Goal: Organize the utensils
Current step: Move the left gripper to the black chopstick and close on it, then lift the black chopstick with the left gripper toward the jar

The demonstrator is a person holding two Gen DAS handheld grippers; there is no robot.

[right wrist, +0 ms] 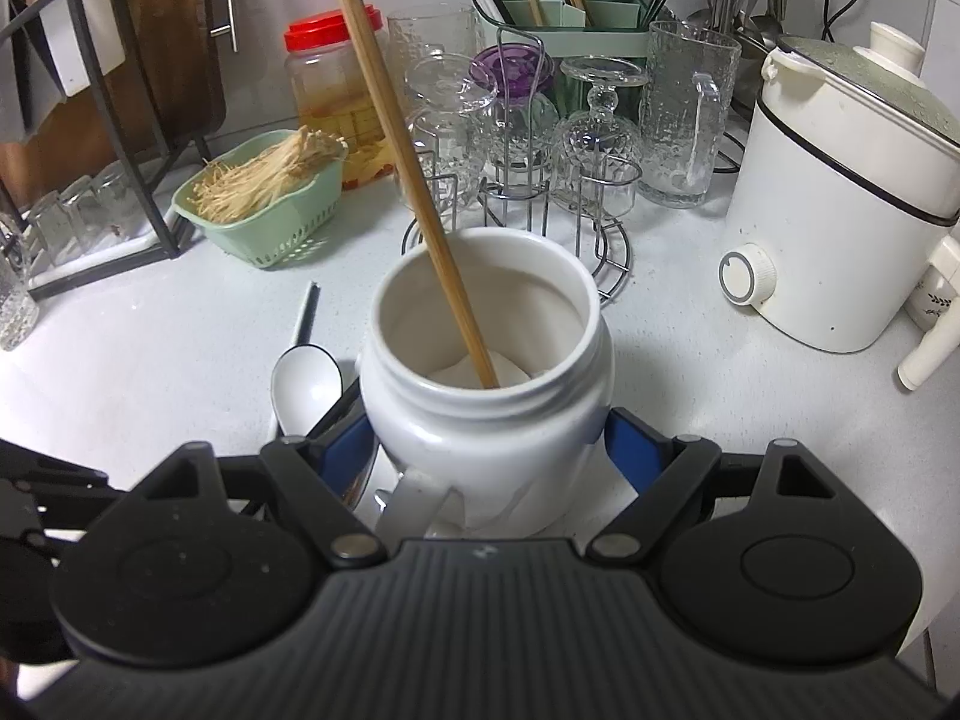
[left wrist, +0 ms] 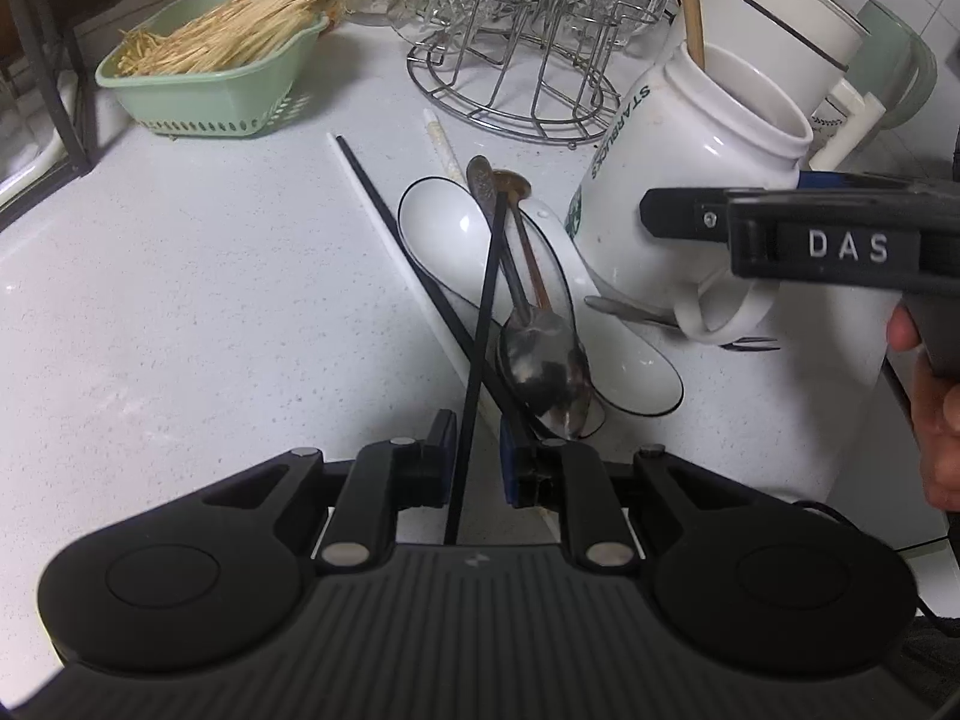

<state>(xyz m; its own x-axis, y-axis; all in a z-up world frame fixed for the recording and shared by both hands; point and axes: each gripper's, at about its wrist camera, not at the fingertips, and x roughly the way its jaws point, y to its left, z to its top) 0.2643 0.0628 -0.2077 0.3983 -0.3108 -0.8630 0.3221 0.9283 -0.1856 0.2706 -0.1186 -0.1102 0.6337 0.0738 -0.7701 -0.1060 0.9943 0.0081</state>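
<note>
Glossy white ceramic mug, squat and jar-shaped with green lettering, clamped between the blue-padded fingers of the right gripper, one round wooden chopstick leaning inside; thin black chopstick slanting up between the left gripper fingers, set narrowly apart, contact unclear; beyond, on the speckled white surface, a heap of white ceramic spoons, a steel spoon and another black chopstick; behind, green basket, wire glass rack, white cooker.
</note>
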